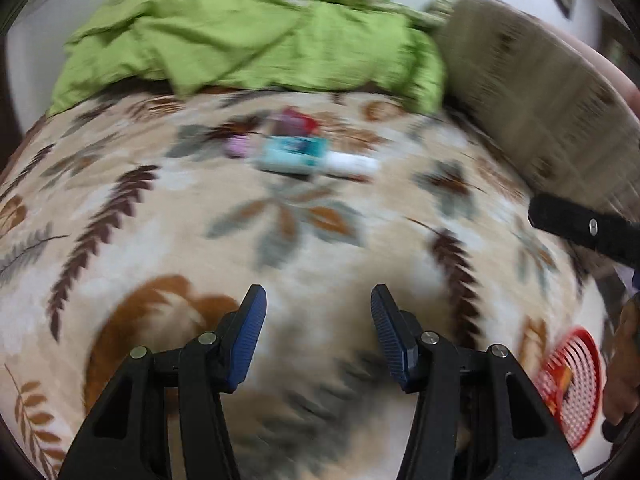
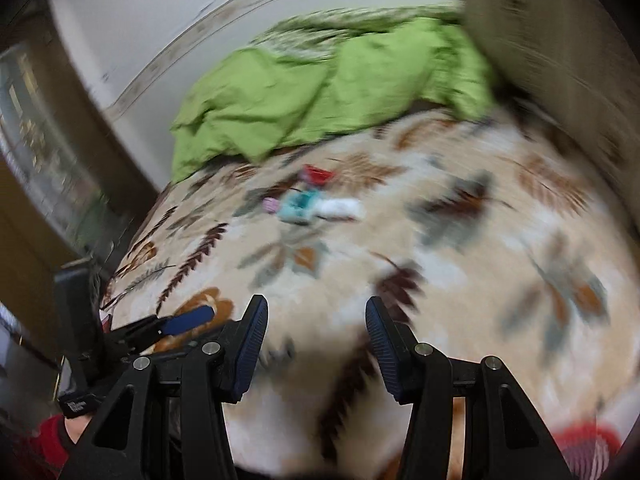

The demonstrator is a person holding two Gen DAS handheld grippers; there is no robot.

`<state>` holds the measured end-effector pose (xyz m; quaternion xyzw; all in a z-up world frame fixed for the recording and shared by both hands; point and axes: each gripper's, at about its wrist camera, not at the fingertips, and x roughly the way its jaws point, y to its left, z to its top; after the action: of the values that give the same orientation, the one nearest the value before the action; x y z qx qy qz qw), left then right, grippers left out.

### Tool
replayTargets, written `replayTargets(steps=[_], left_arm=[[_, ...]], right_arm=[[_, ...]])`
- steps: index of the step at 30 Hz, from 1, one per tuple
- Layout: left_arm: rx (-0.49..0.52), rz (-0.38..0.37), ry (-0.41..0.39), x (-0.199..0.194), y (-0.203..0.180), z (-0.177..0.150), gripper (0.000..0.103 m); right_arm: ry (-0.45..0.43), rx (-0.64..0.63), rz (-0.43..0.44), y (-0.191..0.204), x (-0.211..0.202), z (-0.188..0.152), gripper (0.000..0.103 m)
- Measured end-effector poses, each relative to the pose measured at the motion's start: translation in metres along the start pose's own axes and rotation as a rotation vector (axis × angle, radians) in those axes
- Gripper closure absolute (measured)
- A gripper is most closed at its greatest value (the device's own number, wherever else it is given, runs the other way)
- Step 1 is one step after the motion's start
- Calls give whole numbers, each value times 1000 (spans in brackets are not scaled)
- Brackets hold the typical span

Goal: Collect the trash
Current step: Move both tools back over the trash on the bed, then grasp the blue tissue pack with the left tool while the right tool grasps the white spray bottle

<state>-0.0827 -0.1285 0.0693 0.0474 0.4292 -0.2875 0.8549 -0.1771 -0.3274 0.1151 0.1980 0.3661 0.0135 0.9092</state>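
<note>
- Blue-padded jaws of the left gripper (image 1: 318,316) fill the bottom of the left wrist view, parted and released, with nothing between them but the blanket.
- Likewise, the right gripper (image 2: 316,324) at the bottom of the right wrist view stands released and empty over the leaf-patterned blanket (image 1: 160,220).
- Four pieces of trash lie in one tight cluster at upper centre of both views, well apart from either gripper and blurred by motion.
- From left to right in the left wrist view: one small pink piece (image 1: 237,146), one teal packet (image 1: 294,154) and one white tube-like piece (image 1: 352,164); one red wrapper (image 1: 298,120) sits just above the teal packet.
- Long axis of the white piece runs across the frame, left to right, dipping slightly toward the right; the teal packet also lies lengthwise across the frame, touching the white piece's left end. Which end of either is the front I cannot tell.
- One crumpled green cloth (image 1: 240,36) lies along the top of the frame behind the trash, and one grey-brown cushion (image 1: 532,92) is at upper right.
- One red mesh basket (image 1: 576,384) lies at the lower right edge of the left wrist view, something orange inside it.
</note>
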Motion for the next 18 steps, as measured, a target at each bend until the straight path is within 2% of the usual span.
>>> replayTargets(steps=[3,6,8,11,13,15,18], left_arm=[[-83,35,-7,19,34,11,50],[-122,93,-30,29,60,12,50],[-132,126,-18,38,73,13,50],[-189,133,-18,42,95,17,50],[-215,129,-17,43,104,19,50],[-245,118,-11,45,112,21,50],[-266,120,-13,43,118,23,50]], right_arm=[[46,11,66,7,53,35,49],[79,7,70,10,112,71,49],[78,-4,44,9,143,88,49],[95,0,21,1,186,110,49],[113,16,-8,-8,213,121,50],[132,33,-39,-15,236,127,57],[183,35,11,-9,251,122,59]])
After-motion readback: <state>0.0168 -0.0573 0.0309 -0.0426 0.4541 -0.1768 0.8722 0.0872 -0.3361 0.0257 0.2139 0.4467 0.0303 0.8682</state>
